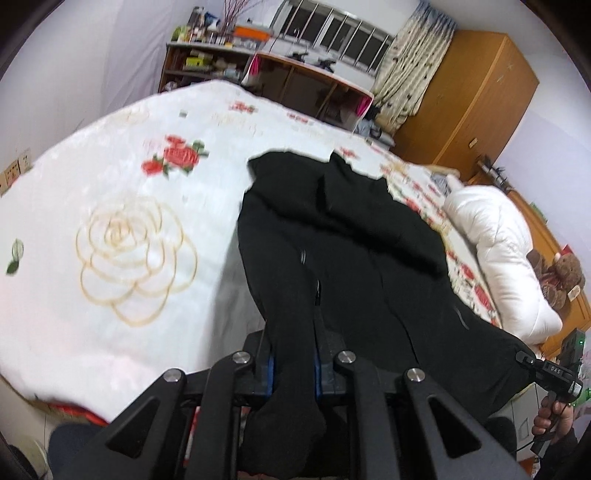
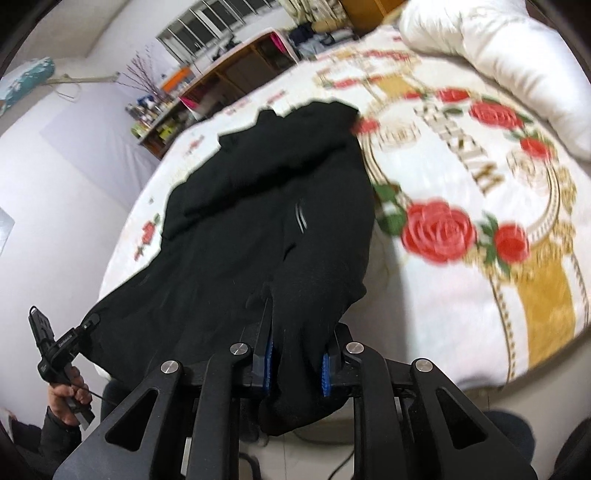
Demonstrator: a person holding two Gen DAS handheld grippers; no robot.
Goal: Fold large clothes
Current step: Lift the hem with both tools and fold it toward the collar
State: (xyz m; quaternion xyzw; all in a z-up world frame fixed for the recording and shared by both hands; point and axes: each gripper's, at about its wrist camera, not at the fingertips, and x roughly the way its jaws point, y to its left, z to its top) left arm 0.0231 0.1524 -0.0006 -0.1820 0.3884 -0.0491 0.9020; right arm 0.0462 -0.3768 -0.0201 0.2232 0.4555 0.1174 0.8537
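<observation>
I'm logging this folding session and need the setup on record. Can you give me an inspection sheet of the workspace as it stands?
Surface: bed with white rose-print bedspread, bare to the garment's left.
Job's things: black garment spread lengthwise on the bed, near edge lifted by both grippers.
Clutter: white duvet bunched at the bed's right side; brown plush toy beyond it.
Grippers: left gripper and right gripper, jaws each clamped on black fabric.
Cables: thin cable trailing from the other handle.
Surroundings: cluttered shelf, window, wooden wardrobe.
</observation>
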